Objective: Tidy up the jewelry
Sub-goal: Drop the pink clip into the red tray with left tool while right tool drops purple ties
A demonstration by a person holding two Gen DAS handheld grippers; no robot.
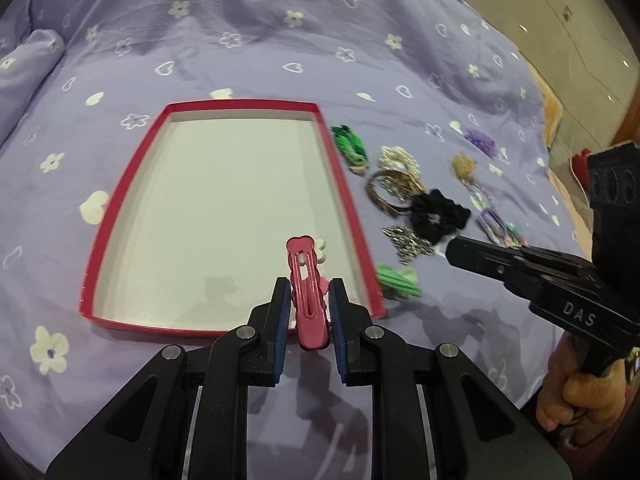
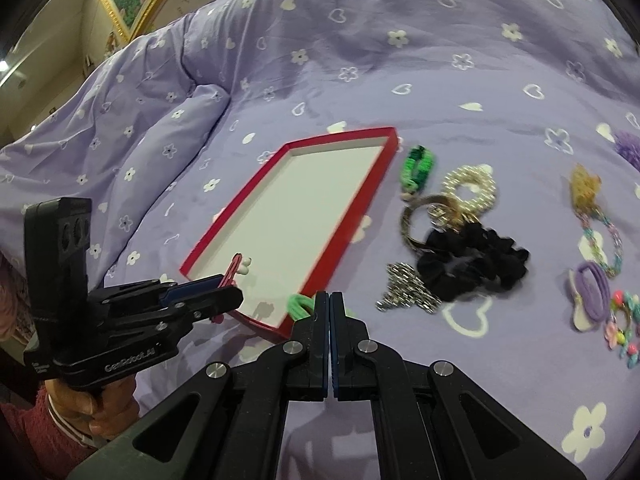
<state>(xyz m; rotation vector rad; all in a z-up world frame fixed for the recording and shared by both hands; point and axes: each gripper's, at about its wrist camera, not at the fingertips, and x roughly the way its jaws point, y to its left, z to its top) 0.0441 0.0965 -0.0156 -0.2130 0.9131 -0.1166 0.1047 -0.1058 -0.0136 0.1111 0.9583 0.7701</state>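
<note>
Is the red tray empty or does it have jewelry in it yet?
Empty: red tray shows bare white floor; the pink hair clip is held above it by the left gripper.

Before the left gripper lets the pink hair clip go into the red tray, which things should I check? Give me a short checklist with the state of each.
1. Left gripper holds the pink hair clip firmly between its pads: ok.
2. Clip is over the red tray, near its front edge: ok.
3. Tray floor under the clip is free of other items: ok.
4. Height of the clip above the tray floor is small: cannot tell.
5. Right gripper is outside the tray, shut and holding nothing: ok.
6. Light green hair tie lies outside the tray, beside its right edge, away from the drop spot: ok.
</note>
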